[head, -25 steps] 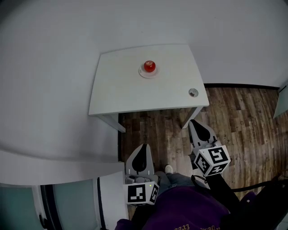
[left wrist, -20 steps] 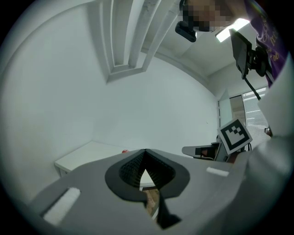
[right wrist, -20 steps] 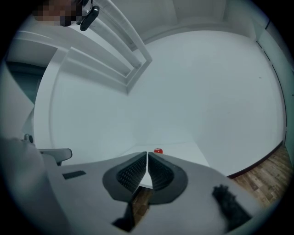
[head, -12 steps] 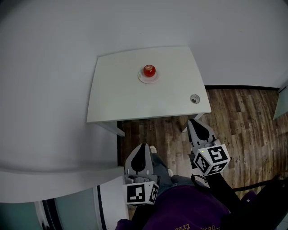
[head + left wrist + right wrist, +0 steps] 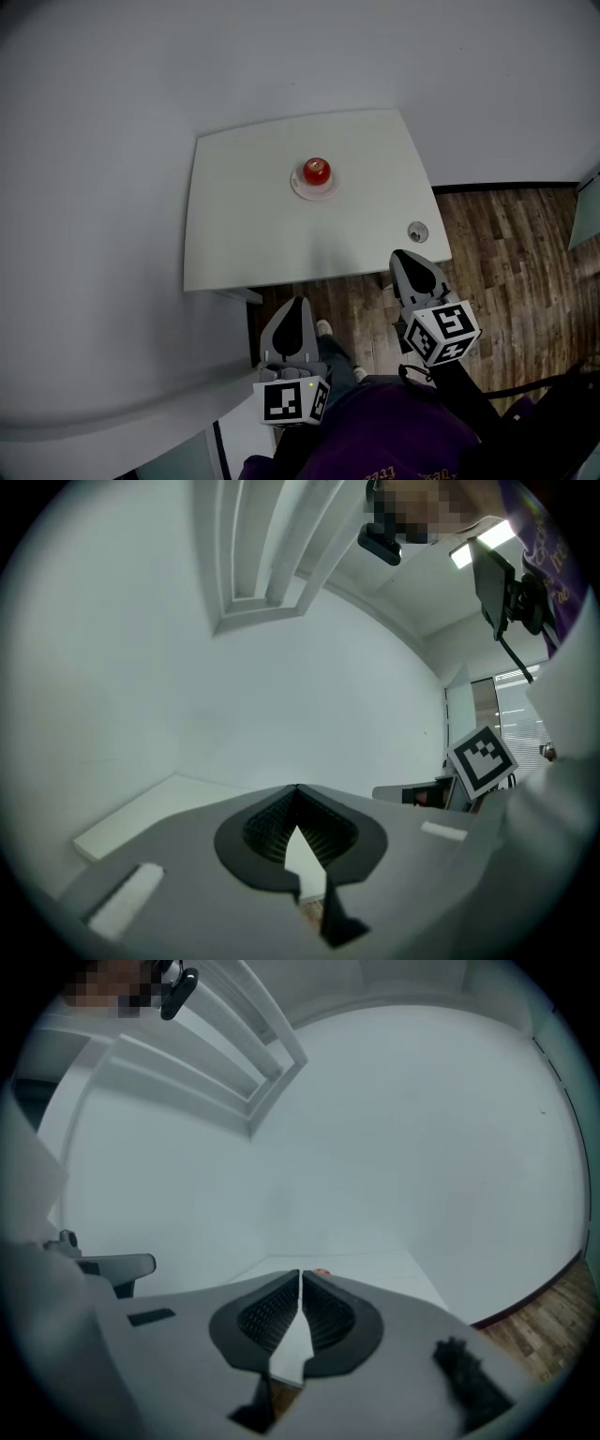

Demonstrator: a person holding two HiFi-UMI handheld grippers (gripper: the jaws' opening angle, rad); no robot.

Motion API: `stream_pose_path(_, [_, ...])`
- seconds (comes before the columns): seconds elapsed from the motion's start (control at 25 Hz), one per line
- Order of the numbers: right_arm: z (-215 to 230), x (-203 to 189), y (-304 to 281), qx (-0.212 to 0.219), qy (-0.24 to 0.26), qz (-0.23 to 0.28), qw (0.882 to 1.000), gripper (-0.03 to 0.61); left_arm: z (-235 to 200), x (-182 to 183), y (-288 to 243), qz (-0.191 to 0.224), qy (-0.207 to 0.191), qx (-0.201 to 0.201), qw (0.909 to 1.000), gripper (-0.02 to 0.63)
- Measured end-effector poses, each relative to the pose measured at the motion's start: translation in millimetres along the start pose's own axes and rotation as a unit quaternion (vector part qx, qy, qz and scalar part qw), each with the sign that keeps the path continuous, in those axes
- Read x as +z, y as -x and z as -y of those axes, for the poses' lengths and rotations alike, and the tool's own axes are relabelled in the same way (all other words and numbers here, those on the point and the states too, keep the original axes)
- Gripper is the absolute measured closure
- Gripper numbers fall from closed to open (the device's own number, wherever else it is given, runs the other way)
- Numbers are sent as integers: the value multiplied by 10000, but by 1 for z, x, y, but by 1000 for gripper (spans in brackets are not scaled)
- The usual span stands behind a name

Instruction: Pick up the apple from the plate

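Note:
A red apple [image 5: 316, 172] sits on a small white plate [image 5: 313, 190] near the middle of a white table [image 5: 234, 225]. Both grippers hang short of the table's near edge, over the wooden floor. The left gripper [image 5: 297, 306] is shut with nothing between its jaws, as the left gripper view [image 5: 297, 787] also shows. The right gripper [image 5: 405, 254] is shut and empty too, its tip close to the table's near right corner. In the right gripper view [image 5: 300, 1274] a sliver of the apple [image 5: 322, 1271] peeks just over the jaw tips.
A small round metal fitting [image 5: 417, 231] is set into the table near its right front corner. Grey walls enclose the table at the back and left. Wooden floor [image 5: 506, 234] lies to the right. The person's foot [image 5: 323, 328] and purple top [image 5: 394, 441] show below.
The table, with apple and plate, has drawn closer and lower in the head view as the person walks toward it. Both grippers stay shut and now sit nearer the table's front edge.

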State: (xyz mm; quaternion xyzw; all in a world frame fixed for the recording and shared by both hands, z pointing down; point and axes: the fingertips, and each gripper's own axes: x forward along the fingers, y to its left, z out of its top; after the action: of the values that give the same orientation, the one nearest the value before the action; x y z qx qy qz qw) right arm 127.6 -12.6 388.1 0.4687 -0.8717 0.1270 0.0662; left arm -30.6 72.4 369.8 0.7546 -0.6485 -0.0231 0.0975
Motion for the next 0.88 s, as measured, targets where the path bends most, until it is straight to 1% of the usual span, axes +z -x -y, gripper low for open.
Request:
stream_pose_path(0.24, [1,14,-52,-95,53,-5,9999,566,-36,13,-45,15,-20,-126,9999,607])
stream_pose_path(0.48, [0,19,-98,-122,76,-94,9999,566,-66,19,-83,-8,12,-229,9997,607])
stream_pose_path(0.64, [-2,24,-127,-83,18,-23,10000,566,-84,19,-106,-71,-33,-316,9995,607])
stream_pose_path(0.88, [3,26,-163,-150,14,-100,9998,566,-104,26,-133,-77,-13,-380,9992,607])
